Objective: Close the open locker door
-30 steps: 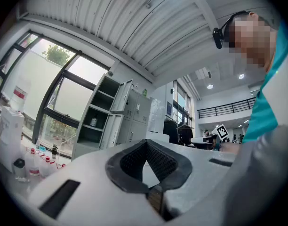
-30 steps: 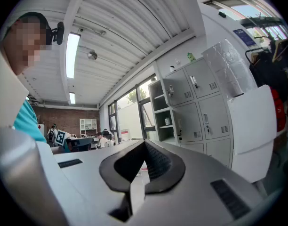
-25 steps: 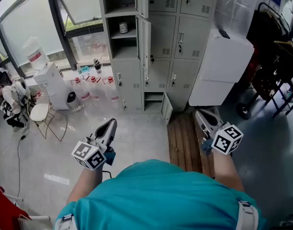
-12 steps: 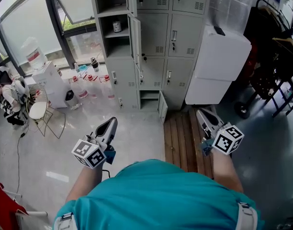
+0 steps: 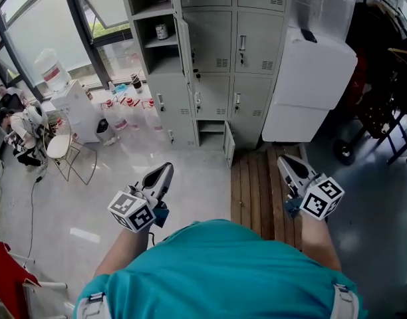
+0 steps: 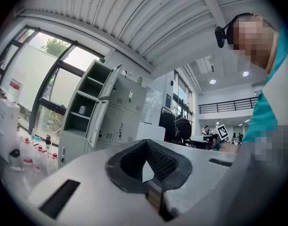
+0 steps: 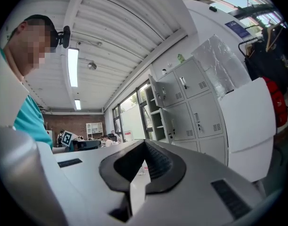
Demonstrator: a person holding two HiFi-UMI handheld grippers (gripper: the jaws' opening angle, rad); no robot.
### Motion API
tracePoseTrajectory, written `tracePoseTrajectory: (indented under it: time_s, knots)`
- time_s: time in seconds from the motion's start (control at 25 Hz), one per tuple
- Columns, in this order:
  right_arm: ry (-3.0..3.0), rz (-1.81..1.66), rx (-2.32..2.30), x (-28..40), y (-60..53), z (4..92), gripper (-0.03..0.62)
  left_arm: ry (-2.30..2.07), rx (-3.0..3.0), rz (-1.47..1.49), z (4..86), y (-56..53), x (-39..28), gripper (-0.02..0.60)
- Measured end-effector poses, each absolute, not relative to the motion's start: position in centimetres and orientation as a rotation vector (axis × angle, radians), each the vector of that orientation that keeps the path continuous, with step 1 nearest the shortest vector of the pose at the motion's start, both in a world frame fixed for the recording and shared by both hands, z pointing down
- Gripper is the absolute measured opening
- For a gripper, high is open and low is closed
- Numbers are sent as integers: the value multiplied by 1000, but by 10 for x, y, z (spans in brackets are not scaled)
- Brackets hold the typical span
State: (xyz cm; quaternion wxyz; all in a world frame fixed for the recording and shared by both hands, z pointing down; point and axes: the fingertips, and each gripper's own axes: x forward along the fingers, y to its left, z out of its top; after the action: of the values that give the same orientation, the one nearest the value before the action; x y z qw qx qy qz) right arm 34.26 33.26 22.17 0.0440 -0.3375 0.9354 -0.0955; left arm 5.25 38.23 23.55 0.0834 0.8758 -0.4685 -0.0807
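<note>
The fingers of the left gripper are pressed together on nothing, and those of the right gripper look closed and empty too. Both point towards the grey lockers, well apart from them across the floor. There the open locker door swings out beside a shelf holding a small can.

Bare floor lies open up to the lockers; a swung-out locker door, white cabinet and bottles flank the approach.
</note>
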Motion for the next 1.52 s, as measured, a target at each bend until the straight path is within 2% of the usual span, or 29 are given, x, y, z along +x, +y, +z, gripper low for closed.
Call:
tracePoseTrajectory:
  time_s: [0.28, 0.56, 0.92, 1.24, 1.52]
  knots:
    - [2876, -297, -1015, 314, 285, 229, -2, -1397, 2598, -250, 247, 334, 21, 3]
    - [2847, -218, -1076, 229, 190, 217, -2, -1289, 2645, -310, 257, 220, -61, 3]
    - [2765, -136, -1194, 135, 50, 167, -2, -1158, 2804, -287, 202, 57, -145, 3]
    - [2774, -75, -1163, 146, -60, 139, -2, -1248, 2863, -313, 141, -44, -125, 3]
    - [2894, 16, -842, 161, -146, 110, -2, -1639, 2860, -417, 43, -85, -79, 4]
